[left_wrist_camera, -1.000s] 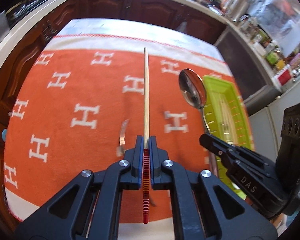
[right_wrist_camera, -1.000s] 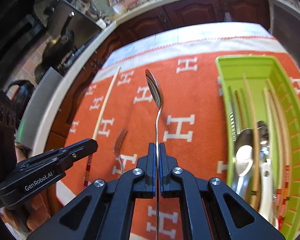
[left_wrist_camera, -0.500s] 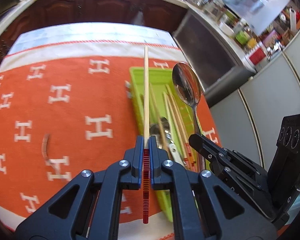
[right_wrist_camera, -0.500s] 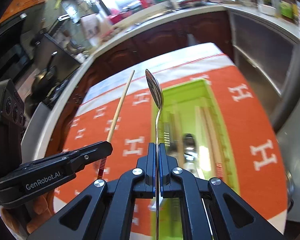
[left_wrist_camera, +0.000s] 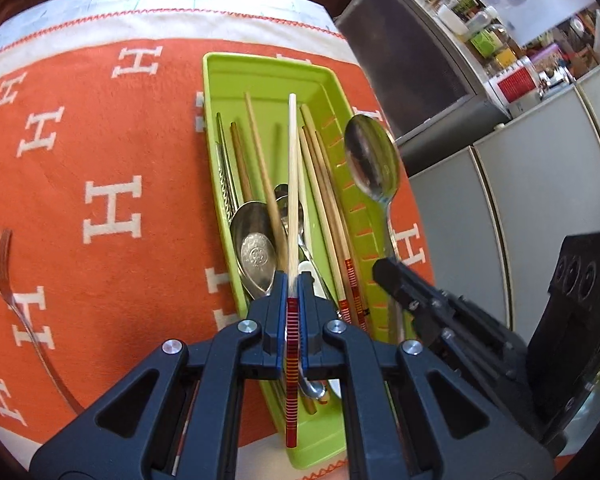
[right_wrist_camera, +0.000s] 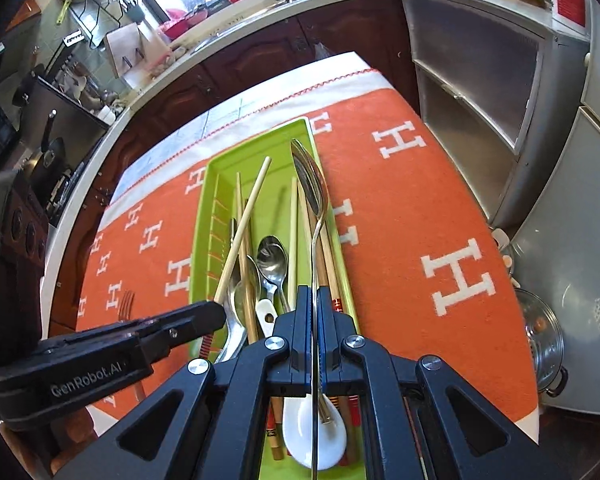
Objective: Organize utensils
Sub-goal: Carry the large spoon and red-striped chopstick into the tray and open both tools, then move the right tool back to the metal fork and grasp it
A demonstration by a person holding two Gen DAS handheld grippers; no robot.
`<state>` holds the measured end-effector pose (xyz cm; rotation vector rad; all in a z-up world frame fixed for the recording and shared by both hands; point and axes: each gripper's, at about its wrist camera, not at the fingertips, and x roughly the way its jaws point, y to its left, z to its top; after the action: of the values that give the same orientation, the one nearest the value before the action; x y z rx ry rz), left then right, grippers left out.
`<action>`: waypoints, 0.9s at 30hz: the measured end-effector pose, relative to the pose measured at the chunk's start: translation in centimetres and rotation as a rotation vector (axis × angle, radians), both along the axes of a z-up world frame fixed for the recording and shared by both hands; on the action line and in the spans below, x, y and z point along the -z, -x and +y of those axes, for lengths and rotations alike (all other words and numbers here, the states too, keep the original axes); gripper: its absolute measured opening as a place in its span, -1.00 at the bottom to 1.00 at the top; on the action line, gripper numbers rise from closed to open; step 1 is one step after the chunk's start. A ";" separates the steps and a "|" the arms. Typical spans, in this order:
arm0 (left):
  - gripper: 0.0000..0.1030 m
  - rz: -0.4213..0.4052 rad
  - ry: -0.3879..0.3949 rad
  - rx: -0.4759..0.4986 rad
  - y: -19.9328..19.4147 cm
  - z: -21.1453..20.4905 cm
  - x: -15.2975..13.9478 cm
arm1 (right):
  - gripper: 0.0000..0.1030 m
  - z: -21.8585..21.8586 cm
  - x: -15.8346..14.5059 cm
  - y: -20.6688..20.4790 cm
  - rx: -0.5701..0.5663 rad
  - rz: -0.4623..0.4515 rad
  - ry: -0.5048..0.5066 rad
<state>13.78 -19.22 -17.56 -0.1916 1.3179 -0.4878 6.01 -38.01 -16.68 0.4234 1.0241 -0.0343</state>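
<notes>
A chopstick and a spoon are held over the green tray.
The left gripper is clenched on a chopstick, the right gripper on a spoon; both utensils are poised above the tray of cutlery ahead, while a fork lies on the orange-clothed tabletop far to the left.

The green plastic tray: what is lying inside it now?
Inside the green plastic tray lie wooden chopsticks, metal spoons and a white ceramic spoon. The tray's near end in the left wrist view is covered by the gripper, so anything there cannot be seen.
</notes>
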 end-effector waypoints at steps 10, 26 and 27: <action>-0.93 0.015 -0.007 0.041 -0.2 0.8 -0.2 | -0.89 2.5 1.6 -2.8 -0.050 0.046 0.052; -0.92 -0.166 -0.207 -0.115 1.6 12.5 -6.9 | -0.85 7.9 -3.5 -2.3 -0.140 -0.045 0.055; -0.84 -0.173 -0.217 -0.135 1.8 13.8 -7.0 | -0.81 8.7 -4.0 -2.3 -0.159 -0.055 0.061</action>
<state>11.93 -5.43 -10.60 -0.0552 1.1697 -0.2389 8.28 -29.27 -12.65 0.2849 0.9972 0.0882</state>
